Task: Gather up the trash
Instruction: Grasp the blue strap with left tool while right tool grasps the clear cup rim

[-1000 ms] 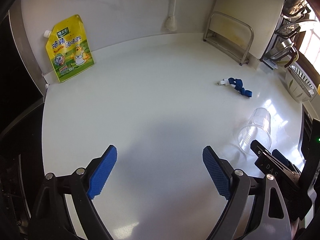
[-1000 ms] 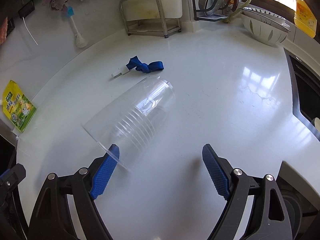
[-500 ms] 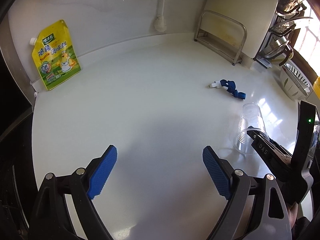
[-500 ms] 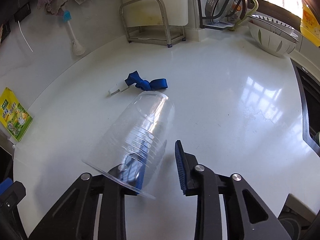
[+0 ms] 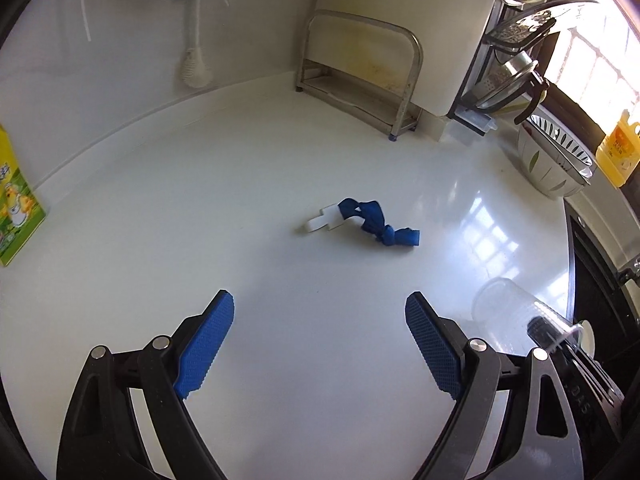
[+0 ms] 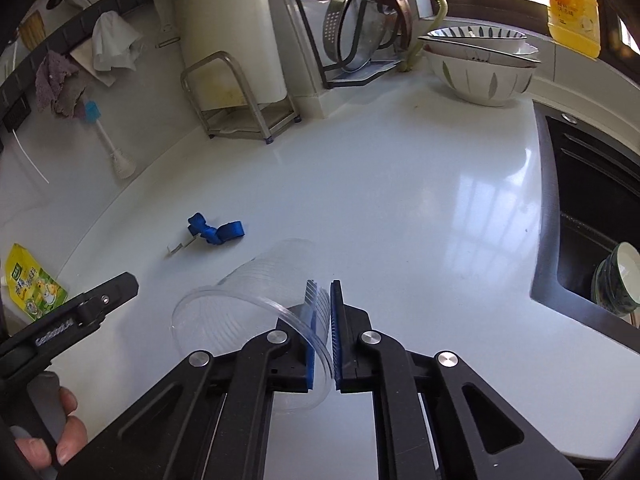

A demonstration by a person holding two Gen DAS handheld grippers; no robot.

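Note:
My right gripper (image 6: 322,332) is shut on the wall of a clear plastic cup (image 6: 256,300), one finger inside the rim, holding it above the white counter (image 6: 400,208). The cup also shows in the left wrist view (image 5: 516,320) at the right edge. A knotted blue strap with a white clip (image 5: 360,222) lies on the counter ahead of my left gripper (image 5: 320,344), which is open and empty. The strap shows in the right wrist view (image 6: 214,232) beyond the cup.
A yellow-green pouch (image 6: 34,284) leans on the wall at the left. A metal rack (image 5: 360,76) and a dish brush (image 5: 194,64) stand at the back. Bowls (image 6: 480,68) and a yellow oil bottle (image 6: 572,8) sit far right. A dark sink (image 6: 592,208) lies to the right.
My right gripper closed on the cup's wall and lifted it off the counter. My left gripper moved right and forward toward the blue strap, staying open.

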